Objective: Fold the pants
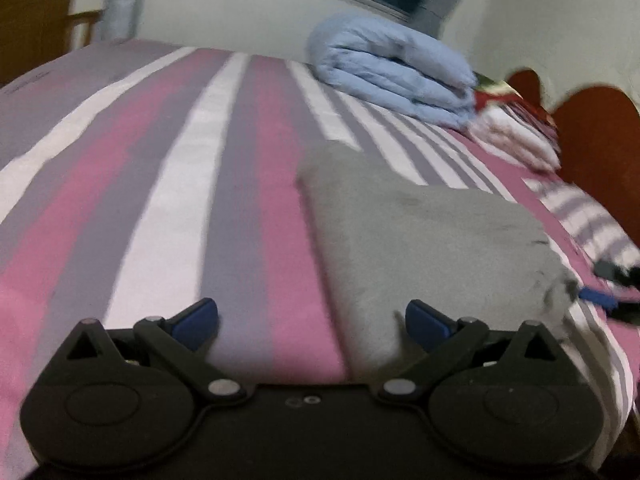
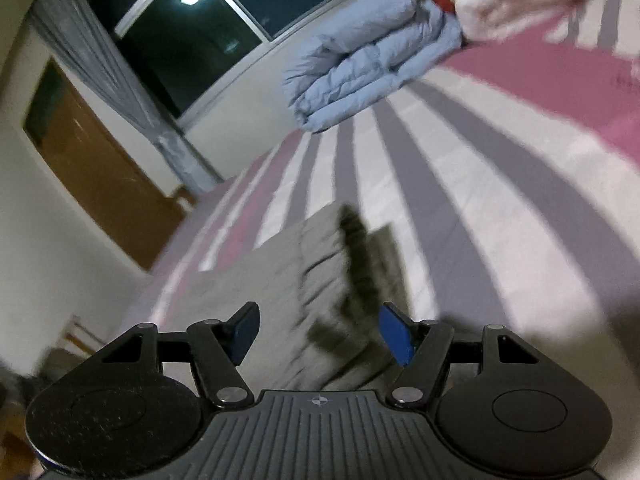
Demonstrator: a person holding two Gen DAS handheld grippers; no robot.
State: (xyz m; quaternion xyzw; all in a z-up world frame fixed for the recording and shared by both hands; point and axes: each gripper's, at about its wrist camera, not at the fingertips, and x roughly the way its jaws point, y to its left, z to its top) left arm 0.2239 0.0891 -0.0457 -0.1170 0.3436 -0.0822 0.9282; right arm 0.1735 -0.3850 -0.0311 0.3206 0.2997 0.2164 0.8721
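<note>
The grey pants (image 1: 420, 248) lie folded into a compact stack on the striped bed, right of centre in the left wrist view. My left gripper (image 1: 312, 320) is open and empty, low over the bed at the stack's near left edge. In the right wrist view the pants (image 2: 304, 280) show their ribbed waistband and a dark fold gap. My right gripper (image 2: 316, 332) is open, its jaws apart on either side of the waistband end, not closed on it. The right gripper also shows in the left wrist view (image 1: 612, 292) at the stack's right end.
The bed has a pink, grey and white striped cover (image 1: 180, 200). A folded light blue duvet (image 1: 392, 68) and a white and red blanket (image 1: 516, 128) lie at the far end by a brown headboard (image 1: 600, 140). A window (image 2: 192, 28), curtain and wooden door (image 2: 100, 168) stand beyond.
</note>
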